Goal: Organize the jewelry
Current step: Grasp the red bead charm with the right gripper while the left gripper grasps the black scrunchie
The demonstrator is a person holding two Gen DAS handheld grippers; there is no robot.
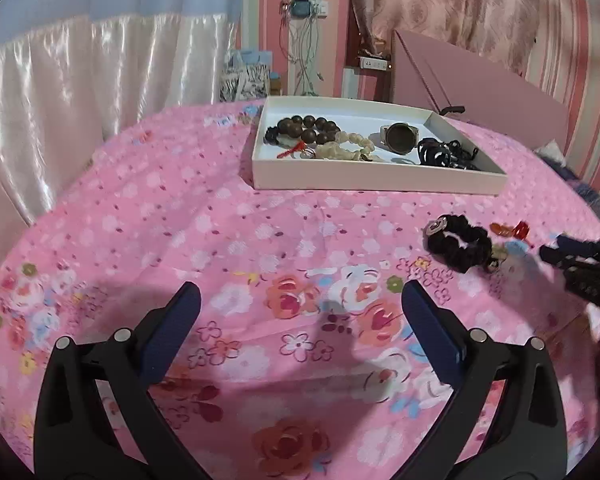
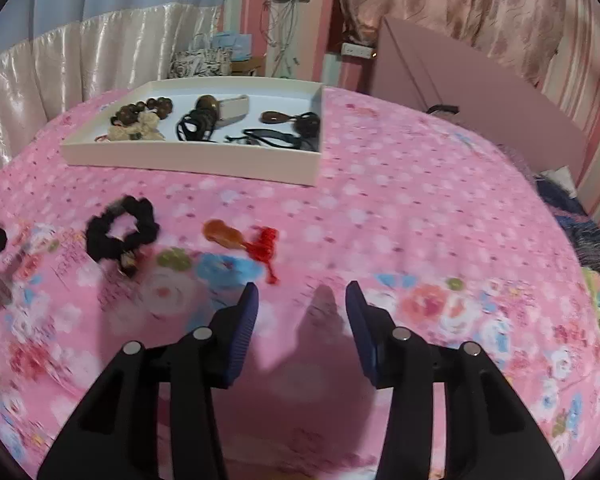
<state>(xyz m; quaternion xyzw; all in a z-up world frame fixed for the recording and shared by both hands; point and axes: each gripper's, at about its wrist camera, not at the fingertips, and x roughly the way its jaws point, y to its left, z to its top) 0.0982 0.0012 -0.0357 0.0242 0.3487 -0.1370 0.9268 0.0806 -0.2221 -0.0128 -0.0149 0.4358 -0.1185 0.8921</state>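
A white tray (image 1: 380, 181) sits on the pink floral bedspread and holds dark bead bracelets (image 1: 300, 128), a cream bead bracelet (image 1: 348, 146), a watch (image 1: 400, 138) and black cords (image 1: 440, 154). The tray also shows in the right wrist view (image 2: 188, 162). A black scrunchie (image 2: 120, 232) and an amber pendant on a red knotted cord (image 2: 240, 240) lie on the bedspread in front of the tray; both also show in the left wrist view, the scrunchie (image 1: 460, 246) and the pendant (image 1: 508, 229). My left gripper (image 1: 300, 292) is open and empty. My right gripper (image 2: 302, 290) is open and empty, just near of the pendant.
A pink headboard panel (image 1: 480, 80) stands behind the bed at the right. Satin curtains (image 1: 80, 100) hang at the left. A power strip and cables (image 1: 300, 40) hang on the far wall. Dark and green cloth (image 2: 592, 240) lies at the bed's right edge.
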